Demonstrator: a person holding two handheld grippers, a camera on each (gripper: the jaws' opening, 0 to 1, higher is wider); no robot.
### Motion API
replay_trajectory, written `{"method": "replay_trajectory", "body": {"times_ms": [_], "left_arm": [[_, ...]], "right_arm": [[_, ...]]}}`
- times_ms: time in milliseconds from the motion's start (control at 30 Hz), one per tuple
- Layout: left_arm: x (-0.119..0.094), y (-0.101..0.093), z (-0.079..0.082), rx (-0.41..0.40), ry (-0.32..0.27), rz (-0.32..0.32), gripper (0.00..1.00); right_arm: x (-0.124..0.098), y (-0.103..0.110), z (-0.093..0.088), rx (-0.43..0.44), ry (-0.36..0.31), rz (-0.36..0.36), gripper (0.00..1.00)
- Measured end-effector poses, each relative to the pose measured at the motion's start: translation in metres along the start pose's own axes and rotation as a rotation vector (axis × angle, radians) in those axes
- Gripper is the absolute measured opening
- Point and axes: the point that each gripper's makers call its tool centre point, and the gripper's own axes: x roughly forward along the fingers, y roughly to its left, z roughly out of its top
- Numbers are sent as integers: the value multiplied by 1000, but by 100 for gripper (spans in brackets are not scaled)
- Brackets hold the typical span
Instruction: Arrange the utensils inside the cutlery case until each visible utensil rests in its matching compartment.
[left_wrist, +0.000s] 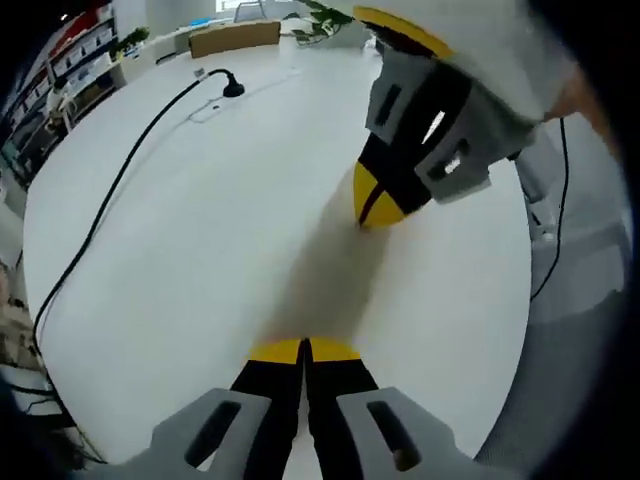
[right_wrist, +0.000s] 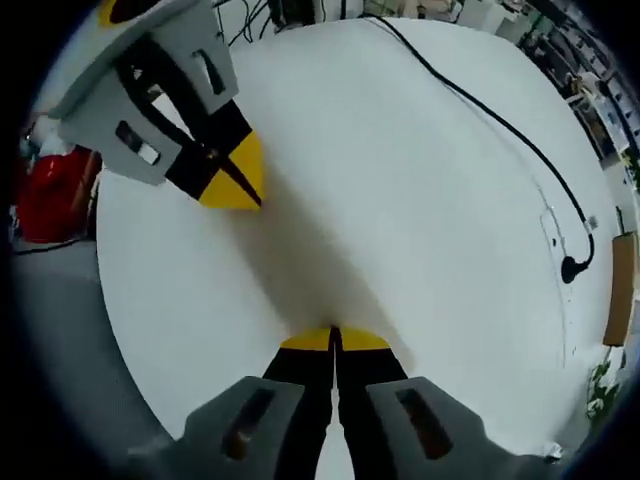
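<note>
In the left gripper view my left gripper (left_wrist: 304, 348) rises from the bottom over a white round table (left_wrist: 220, 220), its yellow-tipped jaws pressed together with nothing between them. My right gripper (left_wrist: 372, 205) comes in from the upper right, jaws together and tips pointing down at the table. In the right gripper view my right gripper (right_wrist: 334, 338) stands shut and bare over the same table (right_wrist: 420, 200), and my left gripper (right_wrist: 240, 190) hangs at the upper left, also shut.
A black cable (left_wrist: 110, 200) runs across the table to a plug (left_wrist: 232, 88); the same cable (right_wrist: 490, 115) and plug (right_wrist: 571, 268) lie at the right. A red object (right_wrist: 55, 190) sits beyond the table edge. Shelves and a brown box (left_wrist: 235, 38) stand behind.
</note>
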Motion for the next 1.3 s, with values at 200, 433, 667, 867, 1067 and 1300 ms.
{"method": "replay_trajectory", "body": {"times_ms": [200,433,667,867,1067,1300], "left_arm": [[3,-1,0,135,64,21,0],[5,-4,3,146,61,4,0],[3,-1,2,135,43,7,0],[4,0,4,108,11,-1,0],[1,3,0,-2,-17,-92,0],[-11,8,-23,39,89,-57,0]], "right_arm": [[4,-1,0,5,48,-20,0],[0,1,-9,64,59,-21,0],[2,-1,-4,68,55,-17,0],[-1,4,-6,107,33,-10,0],[-3,4,-7,141,-17,-3,0],[0,-2,-4,82,2,-46,0]]}}
